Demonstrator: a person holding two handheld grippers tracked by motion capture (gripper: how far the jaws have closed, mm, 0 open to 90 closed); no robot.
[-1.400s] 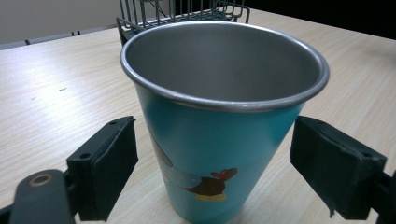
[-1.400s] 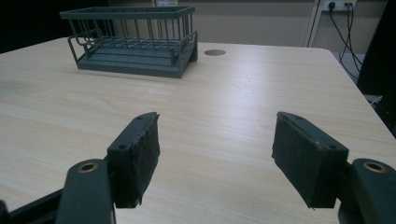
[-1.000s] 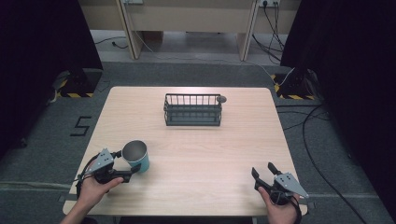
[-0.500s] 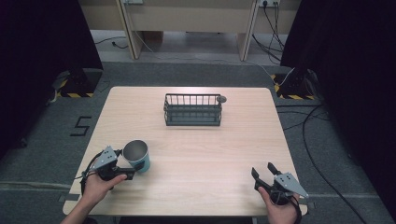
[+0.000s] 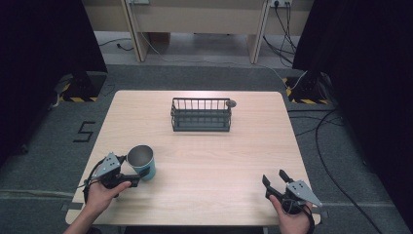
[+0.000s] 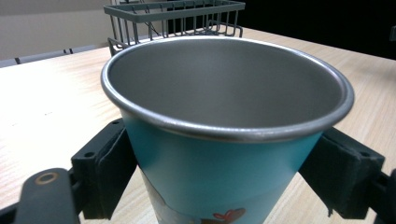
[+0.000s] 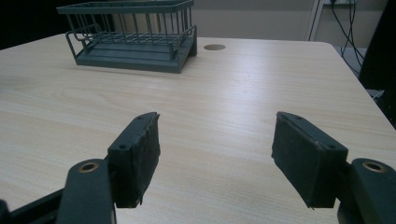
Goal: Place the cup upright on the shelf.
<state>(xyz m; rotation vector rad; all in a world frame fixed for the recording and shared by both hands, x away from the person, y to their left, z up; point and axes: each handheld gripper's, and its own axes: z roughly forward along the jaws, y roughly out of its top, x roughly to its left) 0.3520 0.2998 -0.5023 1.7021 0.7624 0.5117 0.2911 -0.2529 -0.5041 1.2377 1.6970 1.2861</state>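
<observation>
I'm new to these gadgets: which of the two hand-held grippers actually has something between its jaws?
The left gripper: its jaws sit on either side of the blue cup. The right gripper is open over bare table.

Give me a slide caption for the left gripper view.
Left gripper jaws flanking a teal steel-lined cup, wire rack behind.

A black numeral "5" (image 5: 83,131) showing on the grey floor left of the table (image 5: 204,146), yellow-and-black hazard stripes (image 5: 78,99) marking the floor at both far corners, no lettering reading on the cup (image 6: 224,154), a small red mark peeking low on its blue wall
</observation>
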